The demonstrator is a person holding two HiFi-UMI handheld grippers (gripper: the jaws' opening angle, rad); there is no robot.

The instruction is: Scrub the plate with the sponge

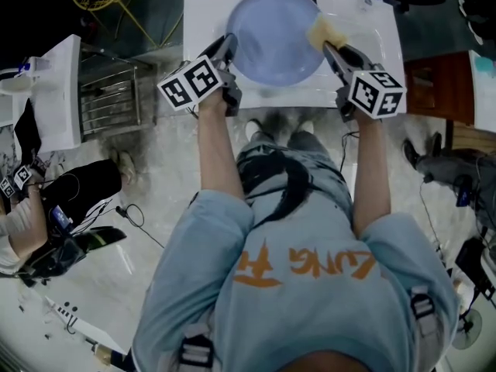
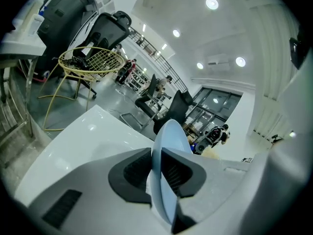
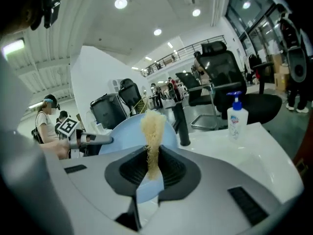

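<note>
1. A person stands at a white worktop [image 1: 203, 22] and reaches both claws out over it.
2. The left claw [image 1: 229, 45] is almost closed. It pinches the left edge of the light blue plate [image 1: 275, 37] and holds it up over the worktop. In the left gripper view the thin rim sits tight between the jaws.
3. The right claw [image 1: 332, 46] is squeezed on the yellow sponge [image 1: 319, 29]. The sponge is squashed thin between the jaws, and its fluffy end sticks out past the tips.
4. The plate's round face looks up toward the person's head. The sponge is at the far right edge of the plate, across from the left claw. It seems to touch the rim, but no view shows for sure that it presses there.
5. The big thing for the next move is that the plate's face lies to the left of the sponge, toward the left claw. So the right claw is the one to do the rubbing. It would likely slide the sponge left across the face while the left claw keeps the plate steady.
6. A black tap [image 3: 182, 124] and a soap bottle [image 3: 237, 116] stand on the worktop behind the plate, out of the way.
7. No foam or dirt shows on the plate, so how much is already scrubbed cannot be told.
</note>
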